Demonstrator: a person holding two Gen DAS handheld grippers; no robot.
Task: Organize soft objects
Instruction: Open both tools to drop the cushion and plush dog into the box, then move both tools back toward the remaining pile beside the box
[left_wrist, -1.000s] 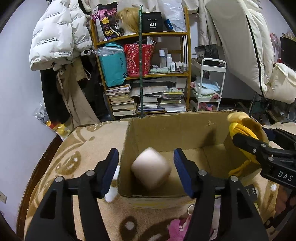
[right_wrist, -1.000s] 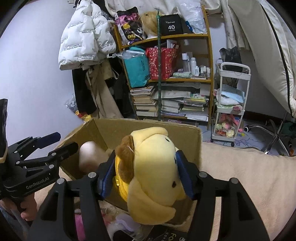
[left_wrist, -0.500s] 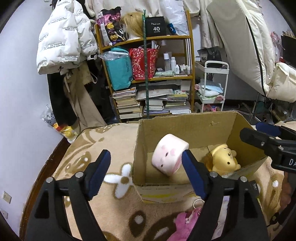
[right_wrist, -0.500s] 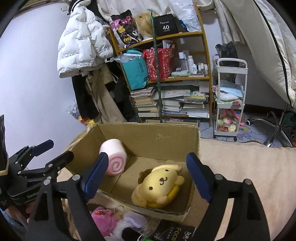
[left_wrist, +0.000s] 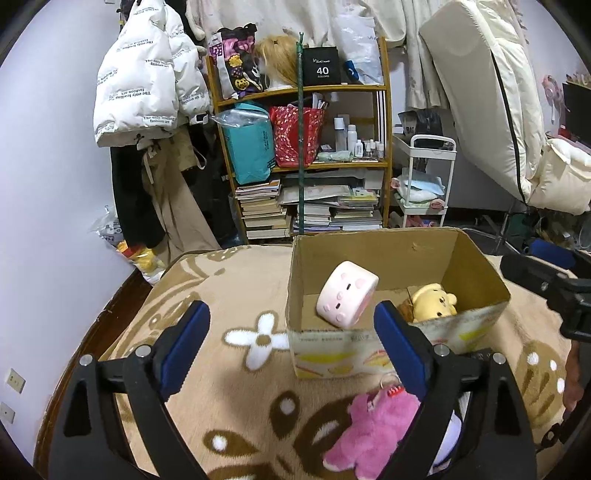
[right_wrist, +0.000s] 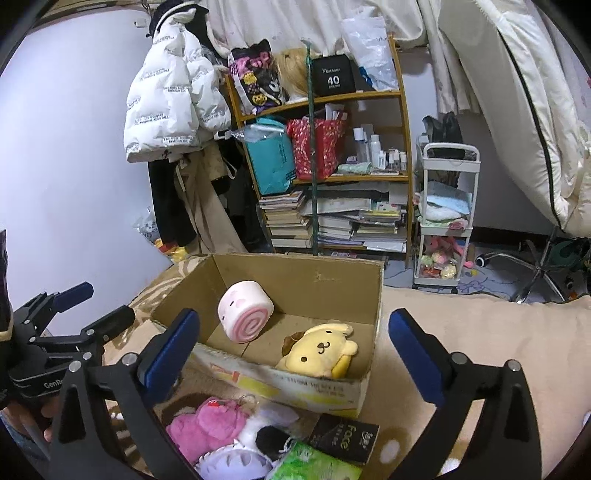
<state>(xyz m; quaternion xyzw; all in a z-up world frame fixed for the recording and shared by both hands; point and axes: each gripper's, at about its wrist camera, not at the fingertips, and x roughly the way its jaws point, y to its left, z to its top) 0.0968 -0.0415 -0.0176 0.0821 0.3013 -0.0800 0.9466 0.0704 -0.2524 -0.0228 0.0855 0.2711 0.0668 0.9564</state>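
Both my claws, left (left_wrist: 290, 345) and right (right_wrist: 291, 356), are opening with nothing between them, over a flowery tan blanket (left_wrist: 229, 295). Cardboard box (right_wrist: 295, 380) holds two plushies; crammed bookshelf (right_wrist: 332, 177) behind.

You're in a lived-in bedroom at home: a wooden shelf (left_wrist: 303, 162) crammed with books and bags, a white puffer jacket (left_wrist: 144, 74) hanging on the wall, and a patterned blanket (left_wrist: 229, 332) underneath.

The left gripper (left_wrist: 291, 345) tilts downward, its jaws opening with nothing pressed between the blue pads. The right gripper (right_wrist: 293, 354) does likewise (also empty), while fingers (right_wrist: 50, 432) grip the left tool's handle.
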